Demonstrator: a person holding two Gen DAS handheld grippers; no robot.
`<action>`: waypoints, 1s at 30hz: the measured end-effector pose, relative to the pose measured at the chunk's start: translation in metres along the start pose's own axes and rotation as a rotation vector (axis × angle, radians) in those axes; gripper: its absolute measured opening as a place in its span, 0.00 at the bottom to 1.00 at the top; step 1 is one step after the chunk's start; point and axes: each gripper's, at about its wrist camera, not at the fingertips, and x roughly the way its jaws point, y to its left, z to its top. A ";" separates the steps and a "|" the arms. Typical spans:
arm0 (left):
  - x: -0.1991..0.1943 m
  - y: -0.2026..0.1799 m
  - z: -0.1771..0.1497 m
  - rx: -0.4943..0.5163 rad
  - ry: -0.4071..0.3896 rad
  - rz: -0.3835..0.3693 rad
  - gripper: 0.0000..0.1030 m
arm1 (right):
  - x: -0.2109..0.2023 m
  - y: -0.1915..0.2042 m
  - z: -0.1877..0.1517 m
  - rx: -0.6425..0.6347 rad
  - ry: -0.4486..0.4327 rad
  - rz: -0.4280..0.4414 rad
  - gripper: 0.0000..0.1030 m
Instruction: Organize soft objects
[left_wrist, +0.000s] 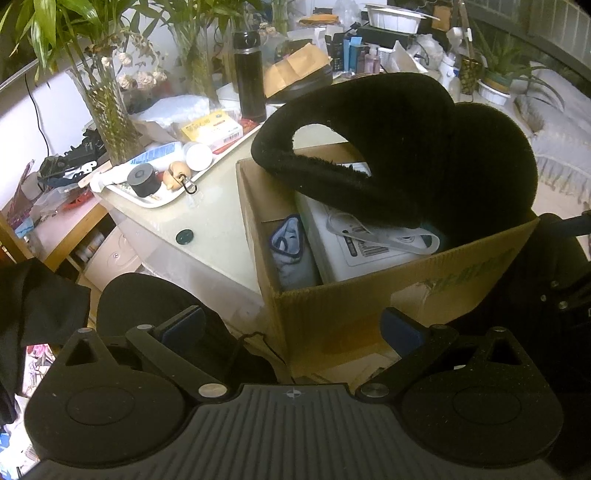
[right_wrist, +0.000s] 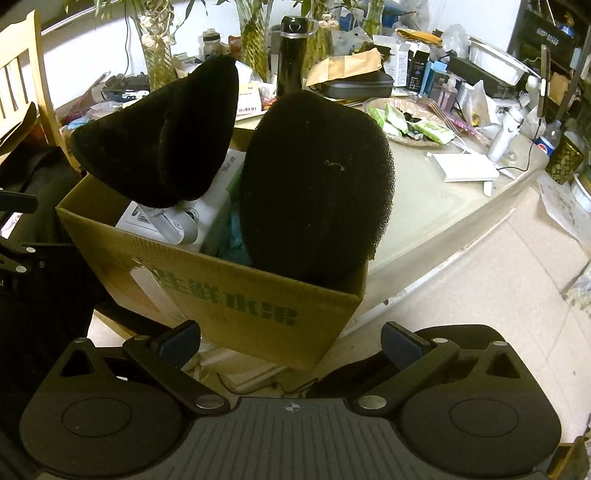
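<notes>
**Both grippers empty, slippers in box**

Left gripper (left_wrist: 291, 326) jaws apart, nothing between them. Right gripper (right_wrist: 290, 338) jaws apart too, empty. Just ahead of both: cardboard box (right_wrist: 236, 295) at the desk's (right_wrist: 443, 206) near edge. Two black plush slippers (left_wrist: 388, 147) stick up out of the box, resting on a white carton (left_wrist: 332, 236) inside. White tray (left_wrist: 162, 201) sits at desk's left edge.
</notes>
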 end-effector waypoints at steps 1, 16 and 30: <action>0.000 0.000 0.000 0.000 0.000 0.000 1.00 | 0.000 0.000 0.000 0.001 0.000 0.000 1.00; 0.002 0.001 0.002 -0.005 0.007 -0.004 1.00 | 0.001 -0.001 0.000 0.005 0.002 -0.002 1.00; 0.003 0.001 0.001 -0.011 0.008 -0.015 1.00 | 0.001 -0.001 0.000 0.004 0.000 0.002 1.00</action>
